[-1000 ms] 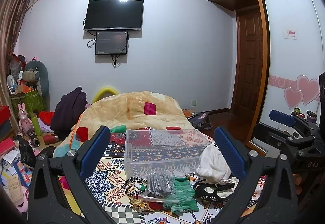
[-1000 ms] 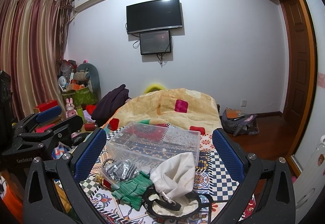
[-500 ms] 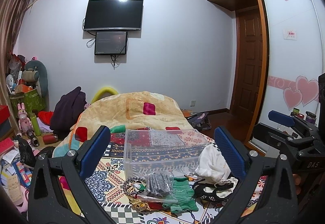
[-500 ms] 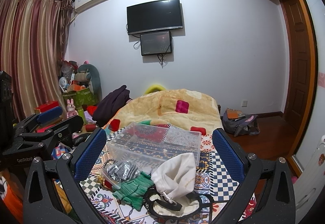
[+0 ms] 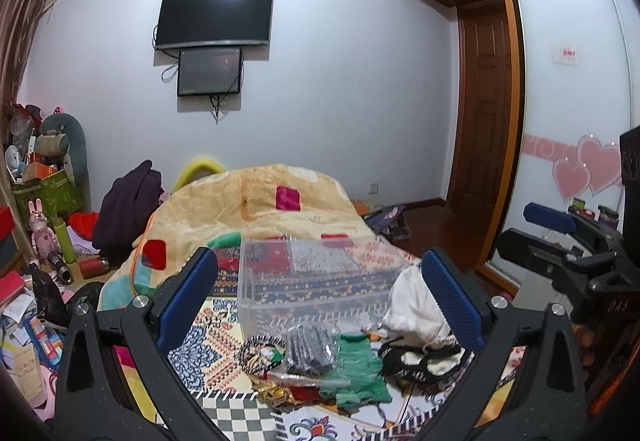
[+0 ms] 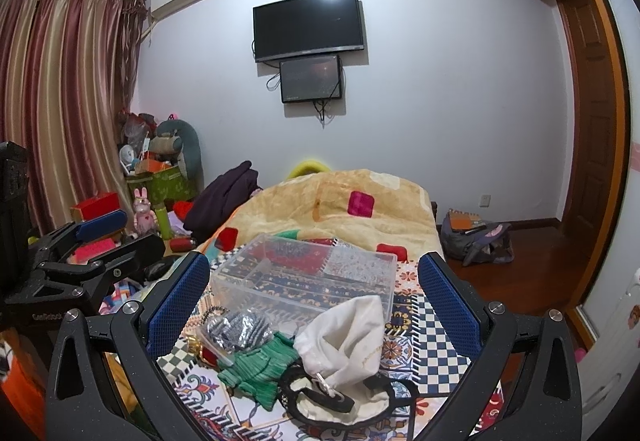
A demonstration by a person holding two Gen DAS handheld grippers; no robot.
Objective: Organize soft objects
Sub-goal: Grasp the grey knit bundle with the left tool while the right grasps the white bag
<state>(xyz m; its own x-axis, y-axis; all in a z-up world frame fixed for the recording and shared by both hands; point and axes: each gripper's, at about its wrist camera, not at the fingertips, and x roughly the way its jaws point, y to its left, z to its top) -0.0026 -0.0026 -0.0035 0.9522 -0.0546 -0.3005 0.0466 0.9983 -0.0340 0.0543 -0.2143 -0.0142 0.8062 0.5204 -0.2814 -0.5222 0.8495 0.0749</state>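
While soft items crowd the clear box (image 5: pixel 316 281), both claws, left claw (image 5: pixel 320 301) and right claw (image 6: pixel 314 297), gape empty.

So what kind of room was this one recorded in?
Almost certainly a home bedroom: a bed under a yellow quilt, a TV mounted on the wall, and a sliding wardrobe door with heart stickers. Striped curtains hang at one side.
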